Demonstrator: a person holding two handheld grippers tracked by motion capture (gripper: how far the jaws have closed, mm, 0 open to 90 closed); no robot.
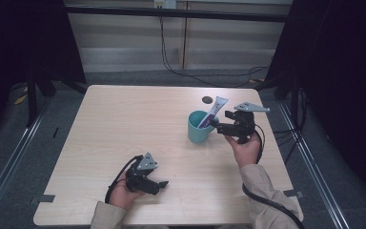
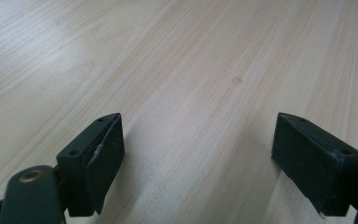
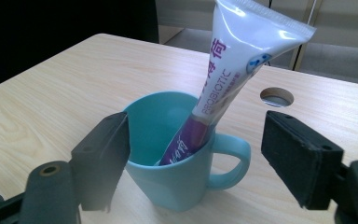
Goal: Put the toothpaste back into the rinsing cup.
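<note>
On the light wooden table point(image 1: 124, 124), toward its far right part, stands a teal cup point(image 1: 198, 128) with a tube point(image 1: 213, 111) leaning inside it. The tube is white at the top and purple lower down, its lower end sunk in the cup and its flat crimped end sticking up and tilting away to the right. In the right gripper view the cup point(image 3: 177, 154) shows its handle turned to the right, and the tube point(image 3: 233, 74) rests against the rim beside that handle. A small round hole point(image 1: 207, 99) in the tabletop lies just beyond the cup.

The right gripper point(image 1: 218, 125) is held just beside the cup on its right, pointing at it, with a grey plate on top. Its jaws are spread wide, one on either side of the cup in its own view, touching neither cup nor tube point(image 3: 196, 158).

The left gripper point(image 1: 162, 184) sits near the front edge of the table, well apart from the cup, low over the bare wood. Its jaws are also spread wide with nothing between them point(image 2: 198, 154). Black cables trail from both grippers toward the person's beige sleeves.
</note>
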